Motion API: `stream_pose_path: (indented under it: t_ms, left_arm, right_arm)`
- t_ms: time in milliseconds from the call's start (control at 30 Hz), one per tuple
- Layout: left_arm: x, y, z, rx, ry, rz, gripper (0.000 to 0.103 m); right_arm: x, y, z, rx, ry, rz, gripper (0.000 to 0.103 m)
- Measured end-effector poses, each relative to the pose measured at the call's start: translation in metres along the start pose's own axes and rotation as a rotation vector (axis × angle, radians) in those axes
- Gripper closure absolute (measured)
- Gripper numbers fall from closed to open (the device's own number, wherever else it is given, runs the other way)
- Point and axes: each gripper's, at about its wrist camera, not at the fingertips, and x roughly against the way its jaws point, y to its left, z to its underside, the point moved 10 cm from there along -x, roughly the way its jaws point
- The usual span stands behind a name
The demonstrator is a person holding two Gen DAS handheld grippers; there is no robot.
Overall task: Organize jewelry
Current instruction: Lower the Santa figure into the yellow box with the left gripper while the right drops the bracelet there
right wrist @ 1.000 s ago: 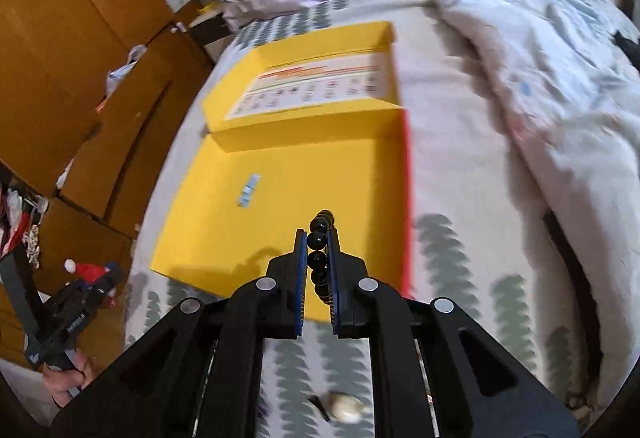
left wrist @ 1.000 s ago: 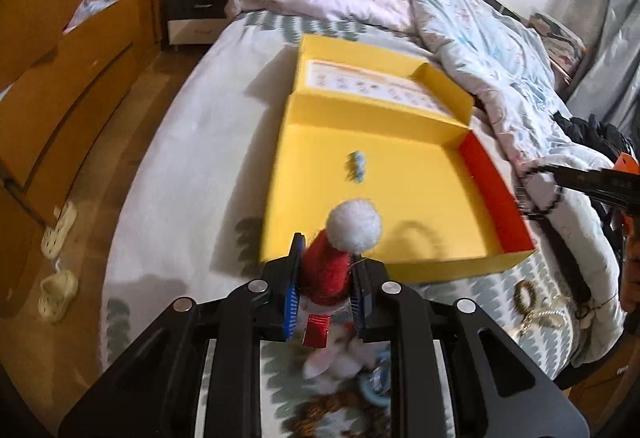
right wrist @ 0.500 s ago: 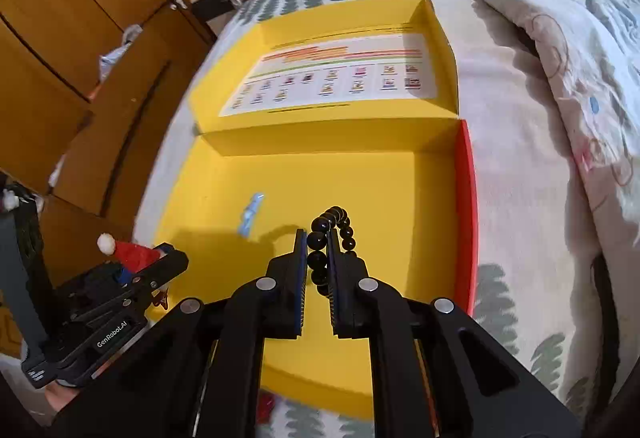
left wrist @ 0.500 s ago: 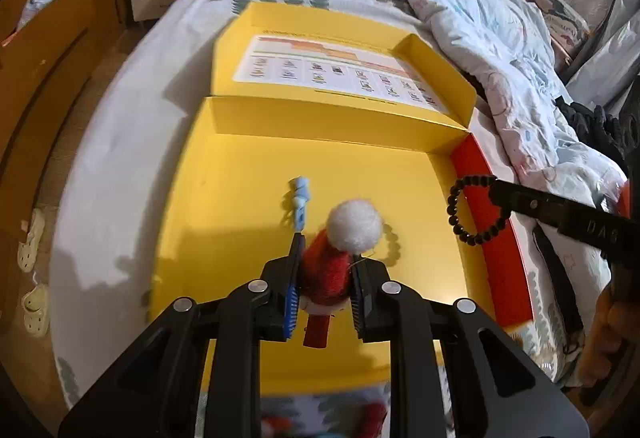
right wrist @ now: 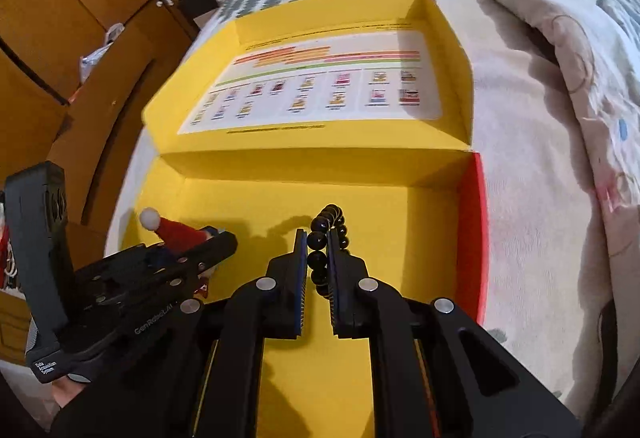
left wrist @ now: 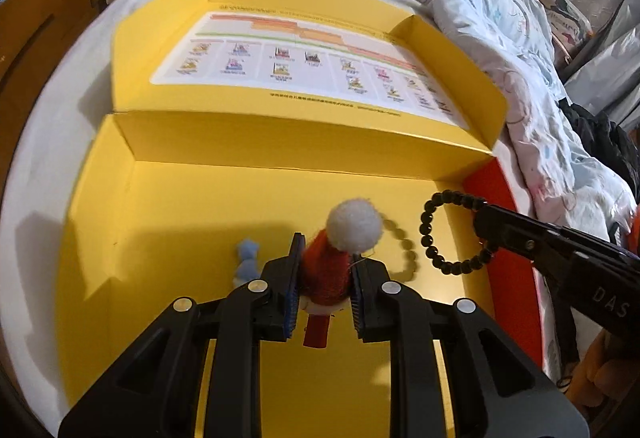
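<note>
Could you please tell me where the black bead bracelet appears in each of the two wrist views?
Left wrist: black bead bracelet at right of centre, hanging from the right claw.
Right wrist: bracelet at centre, between the claw's fingers.
Shared landmark: yellow box's red side wall.

Box tray (left wrist: 168, 318) on bed (right wrist: 532, 142); open lid (left wrist: 304, 62) behind tray; small clip (left wrist: 245, 263) in tray, left part; quilt (left wrist: 500, 18) right of tray
</note>
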Motion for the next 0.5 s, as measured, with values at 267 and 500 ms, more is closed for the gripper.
stream_pose_path:
  t_ms: [267, 500]
  left_arm:
    - [-0.010, 0.005, 0.002, -0.005, 0.039, 0.009, 0.080]
    - [-0.004, 0.015, -0.006, 0.017, 0.007, -0.012, 0.062]
  right_arm:
    - [-0.020, -0.003, 0.003, 0.001, 0.026, 0.033, 0.092]
    - [-0.021, 0.005, 0.005, -0.010, 0.029, 0.031, 0.083]
